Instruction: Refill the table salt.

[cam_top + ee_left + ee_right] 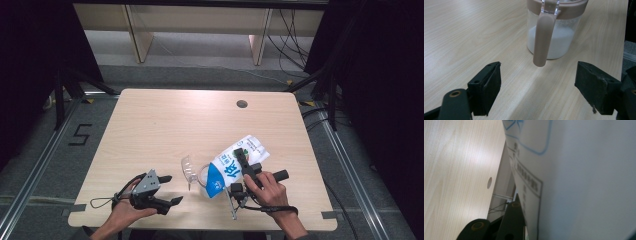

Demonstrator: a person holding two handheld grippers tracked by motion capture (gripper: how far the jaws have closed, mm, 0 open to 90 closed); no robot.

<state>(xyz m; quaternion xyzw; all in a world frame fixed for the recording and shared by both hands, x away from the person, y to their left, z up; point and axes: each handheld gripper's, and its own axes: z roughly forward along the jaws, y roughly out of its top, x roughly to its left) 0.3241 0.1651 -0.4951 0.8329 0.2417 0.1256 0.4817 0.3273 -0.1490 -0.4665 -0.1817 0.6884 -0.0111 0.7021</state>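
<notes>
The right gripper (241, 161) is pinching a white and blue bag (232, 167), its jaws pressing on the bag's sides as the person's right hand (270, 192) is holding it tilted, the blue end dipping toward the clear jar (192, 171) just beside it at the near middle of the counter (165, 120). In the right gripper view the bag's white printed face (579, 180) is lying right against one black jaw, with the wooden counter running past on the other side. The left gripper (167, 189) is resting low over the counter to the left, its jaws spread wide with nothing between them. In the left gripper view those jaws are pointing at the jar (554, 37), which is standing upright, a little beyond their tips and apart from them, holding white powder, its brown handle (543, 37) turned toward them.
</notes>
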